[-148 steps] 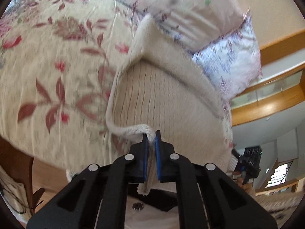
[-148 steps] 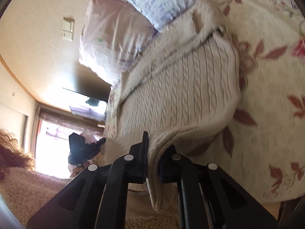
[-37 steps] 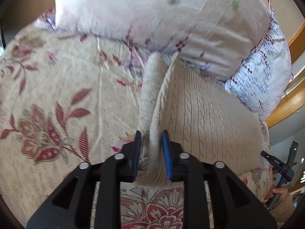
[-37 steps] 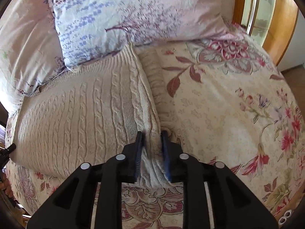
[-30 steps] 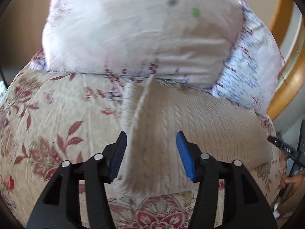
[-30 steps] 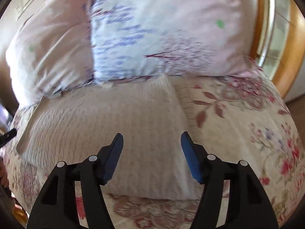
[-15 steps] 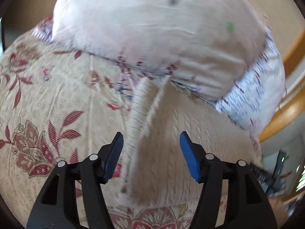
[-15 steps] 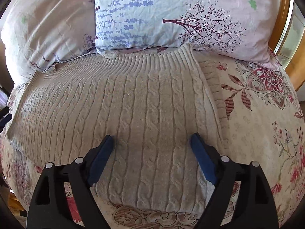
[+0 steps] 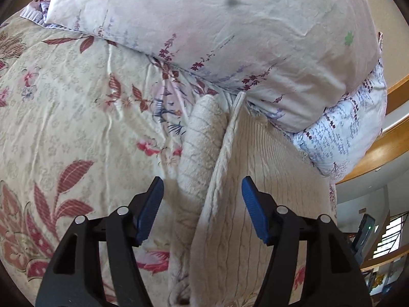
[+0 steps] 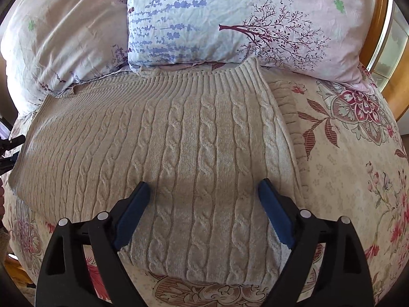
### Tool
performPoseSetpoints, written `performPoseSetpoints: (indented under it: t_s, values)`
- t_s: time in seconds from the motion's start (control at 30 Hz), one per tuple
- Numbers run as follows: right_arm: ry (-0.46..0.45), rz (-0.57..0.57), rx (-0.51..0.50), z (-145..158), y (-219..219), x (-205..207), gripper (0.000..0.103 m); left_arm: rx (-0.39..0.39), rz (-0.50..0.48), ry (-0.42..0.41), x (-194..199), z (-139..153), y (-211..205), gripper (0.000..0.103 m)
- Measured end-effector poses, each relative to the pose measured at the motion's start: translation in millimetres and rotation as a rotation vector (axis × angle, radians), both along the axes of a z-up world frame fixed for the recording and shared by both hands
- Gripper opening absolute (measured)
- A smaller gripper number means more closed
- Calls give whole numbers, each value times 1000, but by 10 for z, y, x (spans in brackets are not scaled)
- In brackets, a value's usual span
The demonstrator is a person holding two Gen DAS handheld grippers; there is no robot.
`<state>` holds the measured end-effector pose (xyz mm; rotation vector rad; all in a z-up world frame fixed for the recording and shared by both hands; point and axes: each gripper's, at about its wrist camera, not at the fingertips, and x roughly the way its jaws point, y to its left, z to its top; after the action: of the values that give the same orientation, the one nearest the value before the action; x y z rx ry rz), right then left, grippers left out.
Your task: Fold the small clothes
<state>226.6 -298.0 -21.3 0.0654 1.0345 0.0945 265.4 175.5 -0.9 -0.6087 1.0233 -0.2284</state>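
The bed (image 10: 358, 179) wears a cream cover printed with red leaves and flowers. Two pillows lie at its head: one pale pink pillow (image 9: 230, 25) with small sprigs, and beside it a pillow with lavender and a dark tree (image 10: 230, 20) printed on it. A wooden rail (image 9: 383, 148) runs past the far side of the pillows.

The cream cable-knit sweater (image 10: 179, 140) lies folded flat on the bed, its ribbed edge touching the foot of the tree pillow and slipping a little under the pink one. In the left wrist view a folded sleeve (image 9: 202, 140) lies along the sweater's left edge, partly under the top layer.

The right gripper (image 10: 204, 202) hangs over the near half of the sweater, its jaws wide apart after just opening further, the blue pads clear of the knit, which lies flat below them. The left gripper (image 9: 202, 204) hangs over the sweater's left edge and sleeve, its jaws also apart after easing open a little; the fabric edge runs between them, but neither pad presses on it.
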Motion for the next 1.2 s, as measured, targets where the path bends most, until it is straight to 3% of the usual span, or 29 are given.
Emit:
performPoseSetpoints:
  t_s: [0.1, 0.23, 0.33, 0.4, 0.47, 0.63, 0.73, 1.03, 1.2]
  values:
    - [0, -3, 1, 0, 1, -5, 89, -30, 18, -9, 58, -8, -46, 63]
    - [0, -5, 5, 8, 0, -5, 89, -41, 23, -1, 107, -4, -142, 55]
    - [-1, -5, 6, 10, -4, -9, 89, -29, 29, 24, 116, -6, -182, 44]
    - [-3, -6, 7, 15, -5, -12, 89, -61, 46, 56, 132, -42, -168, 28]
    - [-4, -7, 9, 21, -3, -19, 89, -92, 64, 75, 121, -76, -139, 27]
    - [-4, -6, 16, 36, -8, -33, 89, -71, 74, 73, 103, -46, -201, 21]
    - [-4, -5, 23, 48, -12, -43, 89, -96, 79, 64, 105, 0, -224, 19]
    - [-27, -31, 151, 239, -178, -104, 89, -209, 51, -29, 98, 513, -623, 17]
    - [-93, -16, 238, 480, -324, -191, 89, -280, -19, -94, 111, 907, -1165, 17]
